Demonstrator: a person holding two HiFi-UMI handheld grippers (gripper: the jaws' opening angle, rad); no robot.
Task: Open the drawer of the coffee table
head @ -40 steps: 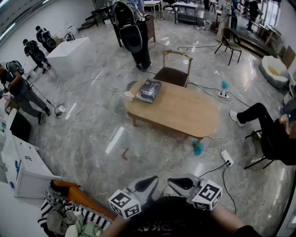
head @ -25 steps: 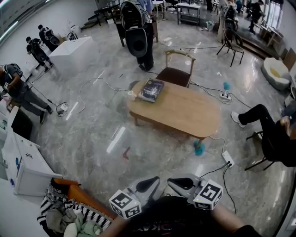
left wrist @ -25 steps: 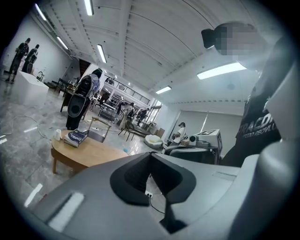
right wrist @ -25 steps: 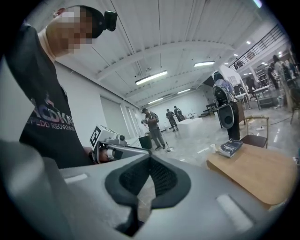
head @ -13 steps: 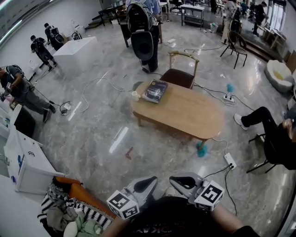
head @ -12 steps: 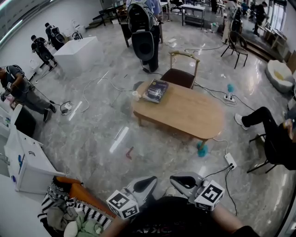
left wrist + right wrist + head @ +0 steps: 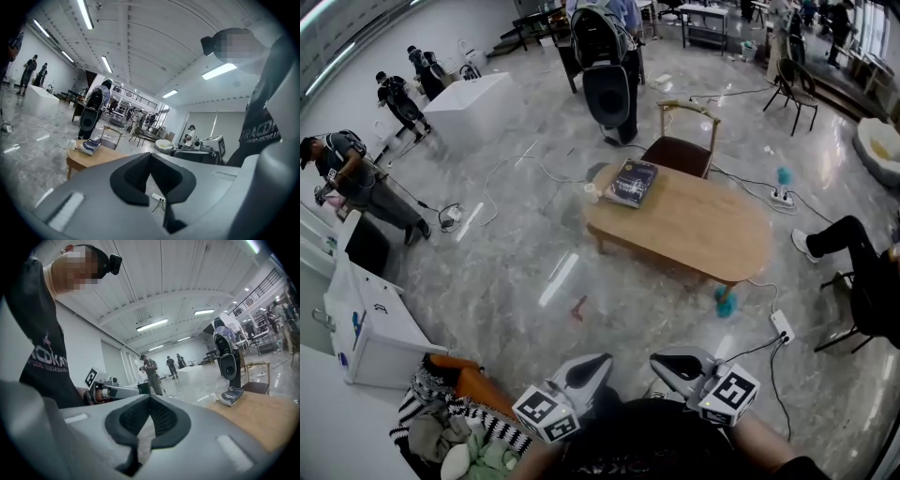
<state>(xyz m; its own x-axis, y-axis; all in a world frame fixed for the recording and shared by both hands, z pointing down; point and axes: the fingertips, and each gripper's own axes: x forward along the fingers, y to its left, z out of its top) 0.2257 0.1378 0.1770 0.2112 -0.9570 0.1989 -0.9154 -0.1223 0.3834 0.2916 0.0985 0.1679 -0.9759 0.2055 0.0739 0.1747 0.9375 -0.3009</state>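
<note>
The oval wooden coffee table (image 7: 703,230) stands a few steps ahead on the marble floor, with a dark book (image 7: 630,182) and a small white cup (image 7: 593,190) at its left end. No drawer front shows from here. My left gripper (image 7: 600,360) and right gripper (image 7: 658,360) are held low against my body, tips turned toward each other, both shut and empty. The left gripper view looks past its closed jaws (image 7: 151,157) at the table (image 7: 86,160). Beyond the right gripper (image 7: 150,399), the table (image 7: 265,420) shows in its own view.
A wooden chair (image 7: 682,150) stands behind the table, and a person with a black pack (image 7: 611,70) behind that. Cables, a power strip (image 7: 782,325), a teal object (image 7: 724,302) and a red item (image 7: 578,307) lie on the floor. A white cabinet (image 7: 370,328) and clothes pile (image 7: 455,427) are at my left.
The head view has swung, so the table, chair and floor items sit further right in the picture. Both grippers stay shut near my body, the left slightly shifted.
</note>
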